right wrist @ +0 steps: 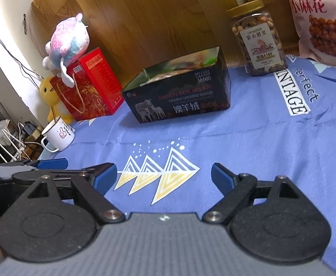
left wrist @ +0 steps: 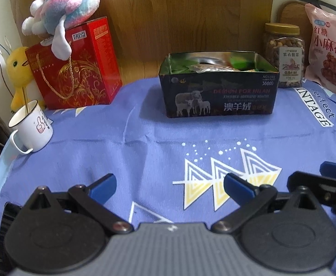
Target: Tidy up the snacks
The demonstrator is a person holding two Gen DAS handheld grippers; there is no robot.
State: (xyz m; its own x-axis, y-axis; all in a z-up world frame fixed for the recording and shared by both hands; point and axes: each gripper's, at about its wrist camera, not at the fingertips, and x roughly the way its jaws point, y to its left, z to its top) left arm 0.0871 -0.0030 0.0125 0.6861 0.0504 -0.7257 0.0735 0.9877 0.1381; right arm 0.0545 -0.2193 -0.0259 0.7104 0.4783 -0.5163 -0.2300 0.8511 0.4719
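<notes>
A black tin box (left wrist: 218, 92) with a sheep picture stands open at the back middle of the blue cloth; snack packets lie inside it (left wrist: 216, 67). It also shows in the right wrist view (right wrist: 179, 96). A nut jar (left wrist: 285, 55) (right wrist: 257, 39) with a gold lid and a pink snack bag (left wrist: 328, 50) (right wrist: 322, 20) stand to its right. My left gripper (left wrist: 170, 187) is open and empty, low over the cloth near the front. My right gripper (right wrist: 164, 177) is open and empty beside it, over the triangle print.
A red gift box (left wrist: 76, 69) with a plush toy (left wrist: 66, 4) on top stands at the back left, with a yellow plush (left wrist: 18, 73) beside it. A white mug (left wrist: 32, 126) sits near the table's left edge. A wooden board (left wrist: 179, 18) stands behind.
</notes>
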